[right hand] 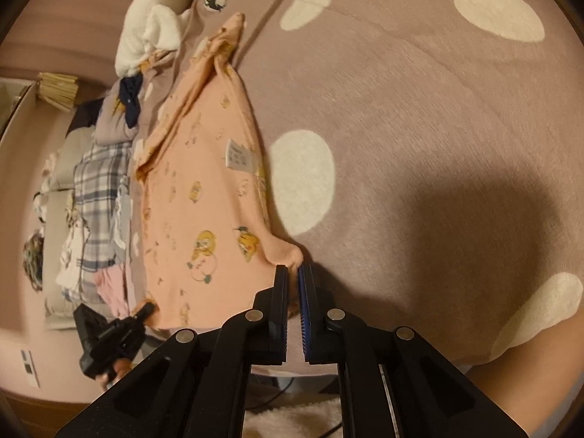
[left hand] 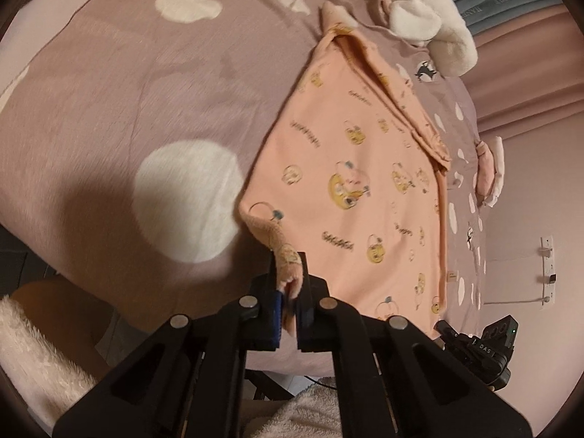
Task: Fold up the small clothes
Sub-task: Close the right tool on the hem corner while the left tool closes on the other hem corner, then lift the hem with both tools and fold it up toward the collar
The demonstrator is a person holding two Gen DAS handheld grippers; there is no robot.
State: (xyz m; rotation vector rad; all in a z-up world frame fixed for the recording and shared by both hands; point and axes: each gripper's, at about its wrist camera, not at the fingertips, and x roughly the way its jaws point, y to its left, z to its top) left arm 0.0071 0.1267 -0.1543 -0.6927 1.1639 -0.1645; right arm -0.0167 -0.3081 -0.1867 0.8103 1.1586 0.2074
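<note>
A mauve bedspread (left hand: 109, 102) with large cream dots covers the bed and fills both views. On it lies a peach garment (left hand: 350, 168) printed with yellow cartoon figures, spread flat, a white label (right hand: 239, 155) showing on it in the right view. The left gripper (left hand: 288, 281) is clamped on one near corner of the garment; the right gripper (right hand: 294, 273) pinches the other near corner, jaws narrow. At the far end sits a white fluffy blanket (left hand: 430, 11). A heap of other clothes (right hand: 98, 189), plaid among them, lies along the bed's left edge in the right view. Pink walls (left hand: 529, 189) stand behind.
</note>
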